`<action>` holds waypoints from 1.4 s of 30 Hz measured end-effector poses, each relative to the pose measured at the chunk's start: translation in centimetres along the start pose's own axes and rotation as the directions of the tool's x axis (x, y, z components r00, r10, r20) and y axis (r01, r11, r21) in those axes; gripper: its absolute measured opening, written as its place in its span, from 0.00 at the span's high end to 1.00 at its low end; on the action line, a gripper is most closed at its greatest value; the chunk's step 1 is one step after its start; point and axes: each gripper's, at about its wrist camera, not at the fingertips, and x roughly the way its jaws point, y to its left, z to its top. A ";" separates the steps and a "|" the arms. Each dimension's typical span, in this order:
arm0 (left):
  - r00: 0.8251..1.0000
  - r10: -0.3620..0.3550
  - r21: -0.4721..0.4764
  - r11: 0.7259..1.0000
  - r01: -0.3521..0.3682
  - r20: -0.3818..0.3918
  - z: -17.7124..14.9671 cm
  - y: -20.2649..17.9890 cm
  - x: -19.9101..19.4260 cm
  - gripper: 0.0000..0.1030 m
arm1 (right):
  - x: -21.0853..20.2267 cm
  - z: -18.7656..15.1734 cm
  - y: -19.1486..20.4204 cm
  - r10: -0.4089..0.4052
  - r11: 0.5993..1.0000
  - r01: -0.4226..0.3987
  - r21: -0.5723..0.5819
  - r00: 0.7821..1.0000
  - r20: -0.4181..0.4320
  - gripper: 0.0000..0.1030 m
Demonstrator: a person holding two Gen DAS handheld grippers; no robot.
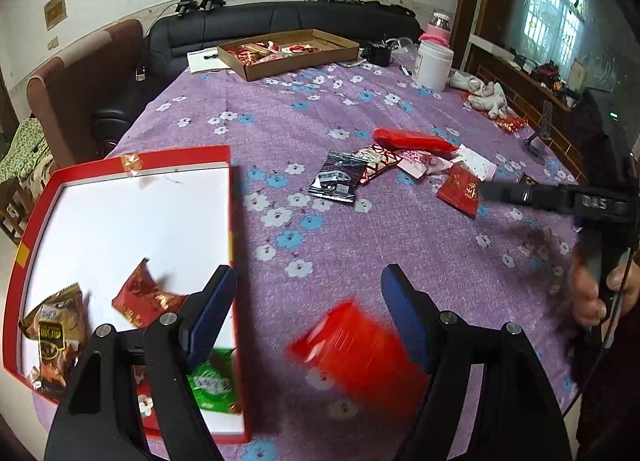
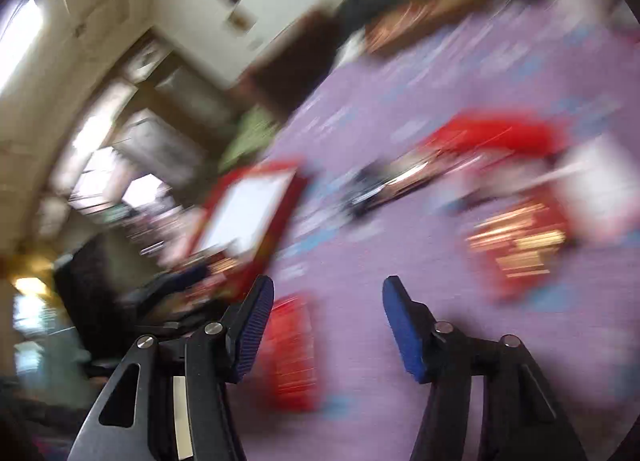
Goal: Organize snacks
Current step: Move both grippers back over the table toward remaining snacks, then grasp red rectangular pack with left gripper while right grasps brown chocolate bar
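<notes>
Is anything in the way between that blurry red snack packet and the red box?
Nothing visible blocks it. The red packet lies on the tablecloth right beside the red box; only the box's low side wall stands between.

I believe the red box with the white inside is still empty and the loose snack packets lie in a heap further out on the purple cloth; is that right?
Not quite: the red box is not empty. The left wrist view shows a red packet, a brown packet and a green packet in it. The heap of loose packets does lie further out on the purple cloth.
</notes>
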 end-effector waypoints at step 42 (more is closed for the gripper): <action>0.908 0.201 -0.296 0.900 -0.319 -0.369 -4.2 -5.1 4.0 0.22 | -4.4 0.2 -14.7 -0.485 0.873 0.487 0.029 0.873 -0.044 0.62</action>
